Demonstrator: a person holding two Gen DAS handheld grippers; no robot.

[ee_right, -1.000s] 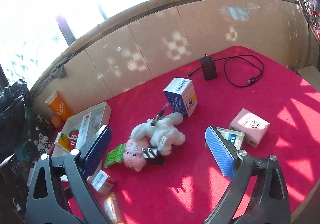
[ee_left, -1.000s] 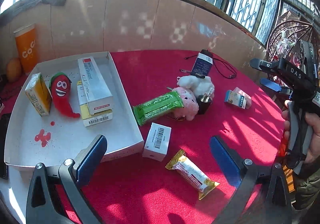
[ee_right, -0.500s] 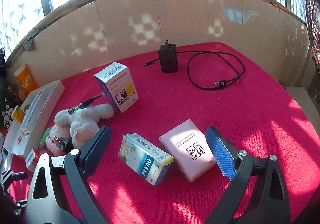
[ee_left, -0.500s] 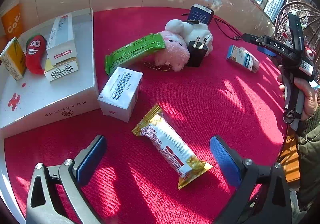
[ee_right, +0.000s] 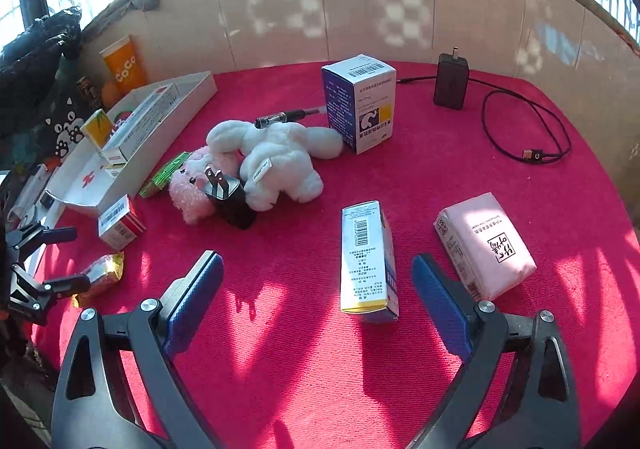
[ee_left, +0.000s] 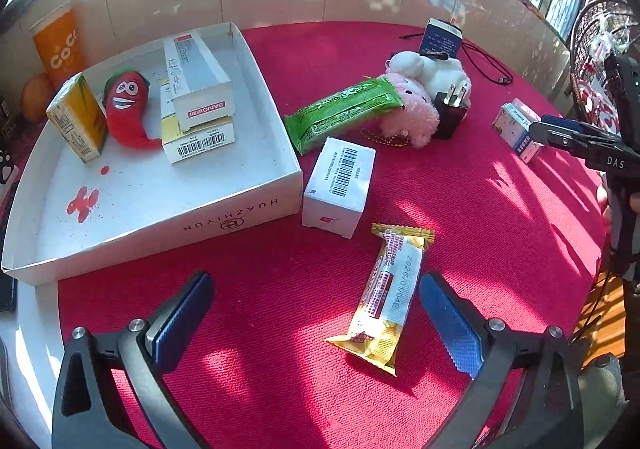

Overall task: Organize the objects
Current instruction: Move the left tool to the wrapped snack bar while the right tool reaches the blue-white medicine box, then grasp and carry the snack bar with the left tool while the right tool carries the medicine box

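My left gripper (ee_left: 316, 313) hangs open over the red cloth, with a yellow snack bar (ee_left: 386, 293) lying just inside its right finger. A white barcode box (ee_left: 340, 187) stands beyond it, against the white tray (ee_left: 236, 219). The tray holds a red chili toy (ee_left: 128, 109), a yellow carton (ee_left: 78, 117) and stacked white boxes (ee_left: 198, 89). My right gripper (ee_right: 316, 297) is open too, low over the cloth. A blue and white medicine box (ee_right: 366, 261) lies between its fingers, untouched. A pink tissue pack (ee_right: 486, 245) lies to the right of them.
A green wrapper (ee_left: 346, 113), pink and white plush toys (ee_right: 272, 165) and a black plug (ee_right: 230, 197) are heaped mid-table. Behind stand a blue box (ee_right: 360, 101), a pen (ee_right: 286, 115) and a charger with cable (ee_right: 452, 81). An orange cup (ee_left: 60, 41) is by the wall.
My left gripper has swung so the snack bar now lies close to its right finger. My right gripper moved down and forward, bringing the blue and white box between its fingers.
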